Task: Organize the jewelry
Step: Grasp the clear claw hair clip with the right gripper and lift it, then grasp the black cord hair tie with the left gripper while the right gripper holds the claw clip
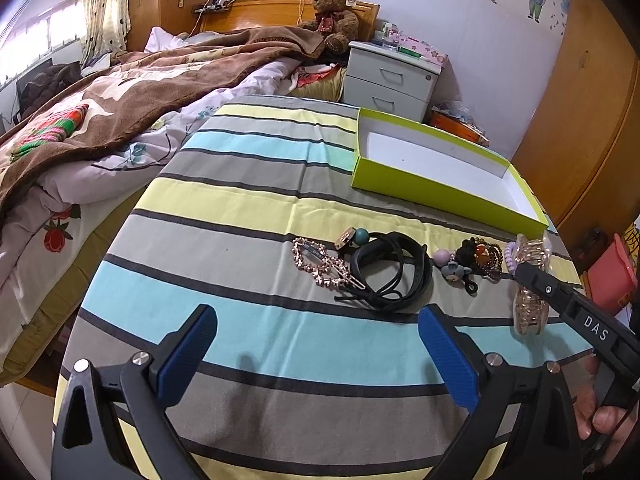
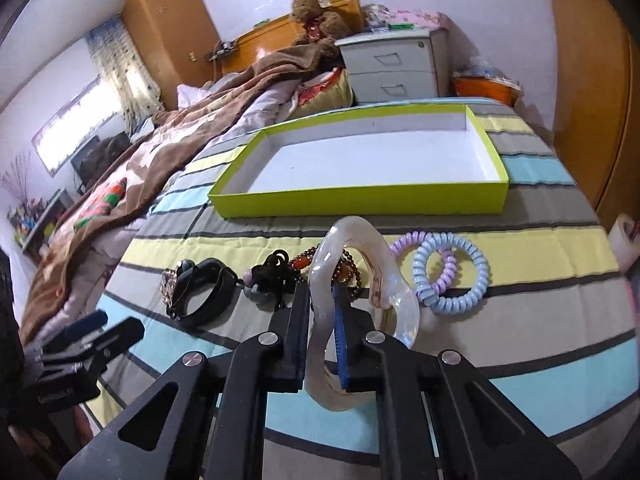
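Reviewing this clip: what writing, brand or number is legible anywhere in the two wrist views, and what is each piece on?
"DAS": white letters on the black arm of the right claw, seen from the left wrist view.
Embossed lettering on the left claw's body: too faint to read.
Tag on the teddy bear: too small to read.
Packages on the nightstand: print blurred, unreadable.
Green box: no text visible.

The white letters "DAS" are read on the black arm of the right gripper, seen in the left wrist view. In the right wrist view, pale lettering is printed on the body of the left gripper, but it is too blurred to be read. No other text is legible.
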Action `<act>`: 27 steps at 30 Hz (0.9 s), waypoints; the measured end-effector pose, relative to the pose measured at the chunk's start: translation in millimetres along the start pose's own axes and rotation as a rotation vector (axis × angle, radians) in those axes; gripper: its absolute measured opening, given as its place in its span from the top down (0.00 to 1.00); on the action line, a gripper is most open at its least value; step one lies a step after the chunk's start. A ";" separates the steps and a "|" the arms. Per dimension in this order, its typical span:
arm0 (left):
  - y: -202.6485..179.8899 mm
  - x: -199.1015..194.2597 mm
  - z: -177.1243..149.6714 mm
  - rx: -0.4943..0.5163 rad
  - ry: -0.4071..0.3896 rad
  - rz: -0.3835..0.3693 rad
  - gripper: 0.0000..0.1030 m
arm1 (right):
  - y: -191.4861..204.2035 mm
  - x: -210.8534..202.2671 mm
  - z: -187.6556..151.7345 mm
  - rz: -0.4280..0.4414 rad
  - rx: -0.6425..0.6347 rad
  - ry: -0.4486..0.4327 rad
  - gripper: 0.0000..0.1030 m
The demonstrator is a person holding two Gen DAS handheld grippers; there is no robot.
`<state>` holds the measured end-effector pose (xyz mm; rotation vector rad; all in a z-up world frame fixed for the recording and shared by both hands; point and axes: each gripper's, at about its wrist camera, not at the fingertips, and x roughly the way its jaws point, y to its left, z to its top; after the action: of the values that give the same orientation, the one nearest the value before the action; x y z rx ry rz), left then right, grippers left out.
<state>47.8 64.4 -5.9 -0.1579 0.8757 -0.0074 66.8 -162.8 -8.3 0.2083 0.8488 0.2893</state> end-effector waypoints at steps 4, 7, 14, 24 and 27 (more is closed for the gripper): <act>-3.9 2.4 1.2 0.024 0.007 -0.002 0.04 | -0.9 -11.9 1.9 -0.011 -0.044 -0.015 0.89; -7.4 7.7 4.1 0.044 0.022 -0.011 0.09 | -3.3 -23.0 2.8 -0.030 -0.075 -0.026 0.89; -14.7 19.1 13.9 0.085 0.039 0.013 0.16 | -14.3 -38.2 -4.8 -0.053 -0.082 -0.030 0.89; -41.7 32.7 16.3 0.169 0.076 -0.055 0.40 | -19.9 -34.8 -9.0 -0.055 -0.076 -0.020 0.89; -42.9 32.8 17.4 0.174 0.063 -0.047 0.44 | -20.7 -34.8 -9.8 -0.057 -0.074 -0.022 0.89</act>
<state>84.6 21.9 -14.0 -0.0154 0.9293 -0.1330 41.1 -193.3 3.8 0.1183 0.8195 0.2643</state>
